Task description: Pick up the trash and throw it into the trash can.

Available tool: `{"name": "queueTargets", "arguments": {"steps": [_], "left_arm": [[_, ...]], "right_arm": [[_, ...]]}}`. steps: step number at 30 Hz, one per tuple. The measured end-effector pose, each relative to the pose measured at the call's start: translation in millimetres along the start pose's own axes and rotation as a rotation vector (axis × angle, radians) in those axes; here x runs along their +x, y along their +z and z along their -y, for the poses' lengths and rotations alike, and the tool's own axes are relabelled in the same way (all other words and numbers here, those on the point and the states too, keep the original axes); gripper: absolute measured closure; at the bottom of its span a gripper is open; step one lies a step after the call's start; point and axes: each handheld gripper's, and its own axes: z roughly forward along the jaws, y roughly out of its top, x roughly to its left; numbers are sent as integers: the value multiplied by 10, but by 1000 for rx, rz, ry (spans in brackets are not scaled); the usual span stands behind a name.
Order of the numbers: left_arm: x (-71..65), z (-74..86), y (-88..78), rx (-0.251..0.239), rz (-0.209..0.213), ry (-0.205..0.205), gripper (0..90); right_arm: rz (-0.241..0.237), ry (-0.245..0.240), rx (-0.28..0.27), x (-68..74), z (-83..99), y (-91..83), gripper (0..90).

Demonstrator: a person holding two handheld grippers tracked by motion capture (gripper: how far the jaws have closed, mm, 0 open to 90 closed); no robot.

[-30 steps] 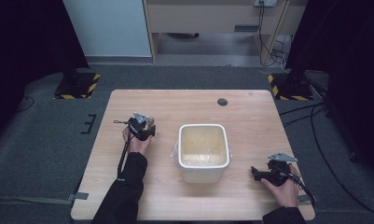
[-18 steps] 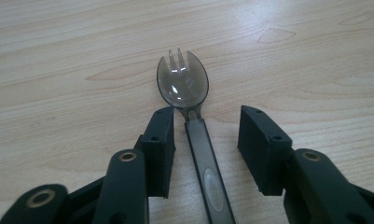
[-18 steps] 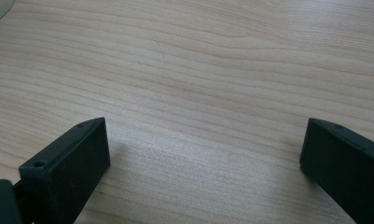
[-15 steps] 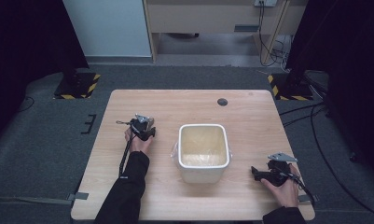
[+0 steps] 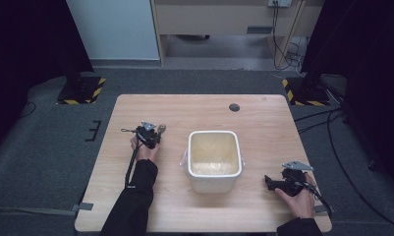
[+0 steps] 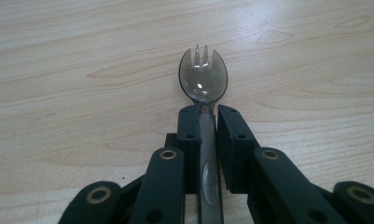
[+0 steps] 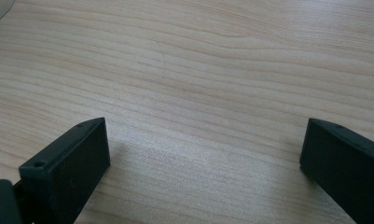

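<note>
We found the left gripper (image 5: 152,133) at approx. 9 o'clock on the bench (image 5: 263,120), jaws clamped on the handle of a smoky clear spork (image 6: 203,79). In the left gripper view the spork's bowl and tines projected fwd past the jaw tips, lying level, low over the wood; whether it touched the surface we could not tell. The white tub (image 5: 214,160) stood at bench centre, open-topped, looking empty inside, with a bit of clear film at its left wall. The right gripper (image 5: 278,183) sat at approx. 4 o'clock, jaws wide apart w/ nothing between them, bare wood beneath.

Judgement: the step in hand appeared to be carrying the spork to the tub. To do it well, we would keep the grip square on the handle, as the hold looked narrow and the utensil could pivot if the bowl end knocked anything. Lift first so the tines clear the tub's near rim, then come in over the opening rather than across the wall; release only once the bowl end sits below the rim.

Edges and room: open bench lay between the left gripper and the tub, no obstruction seen. A dark round cable port (image 5: 234,107) sat toward 12 o'clock, well apart from the path. The right gripper was near the bench's 4 o'clock corner, so little margin there.
</note>
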Motion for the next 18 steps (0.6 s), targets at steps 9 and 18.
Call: {"name": "queueTargets", "arguments": {"steps": [9, 18], "left_arm": [[-33, -4, -92, -8, 21, 2, 797], [-49, -96, -400, -95, 68, 2, 797]], "right_arm": [[0, 0, 0, 0, 0, 0, 16], [0, 0, 0, 0, 0, 0, 16]]}}
